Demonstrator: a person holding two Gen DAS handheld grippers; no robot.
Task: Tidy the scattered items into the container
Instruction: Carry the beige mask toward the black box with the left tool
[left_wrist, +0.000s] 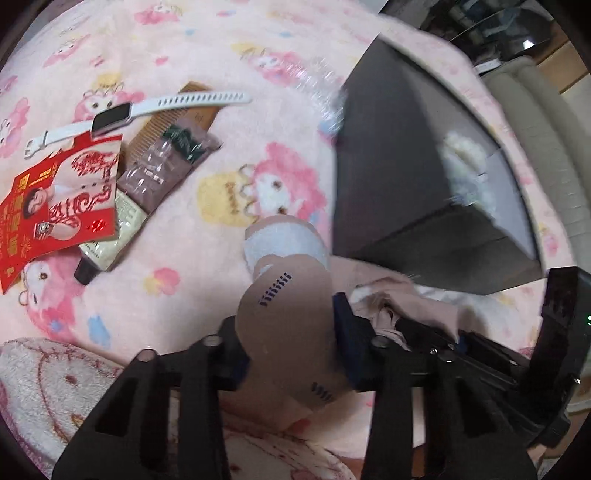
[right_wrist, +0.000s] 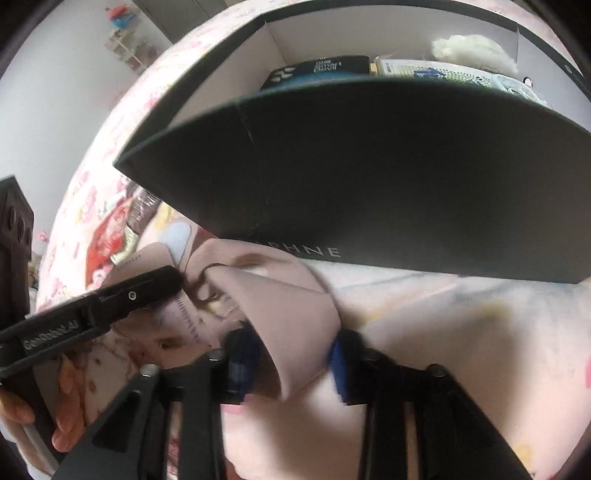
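Two grippers angle steeply down at one beige insole pair (left_wrist: 284, 325) on the pink blanket (left_wrist: 229, 59), just beside the black box (right_wrist: 369, 177). Left gripper (left_wrist: 291, 354) half-closed, pads against one insole's edges. Right gripper (right_wrist: 291, 363) narrowed onto the other insole's folded end (right_wrist: 295, 317), pinching it.

pink cartoon-print blanket (left_wrist: 229, 44), beige ribbed cushion (left_wrist: 554, 122), white wall (right_wrist: 74, 74), cluttered shelf (right_wrist: 127, 46)
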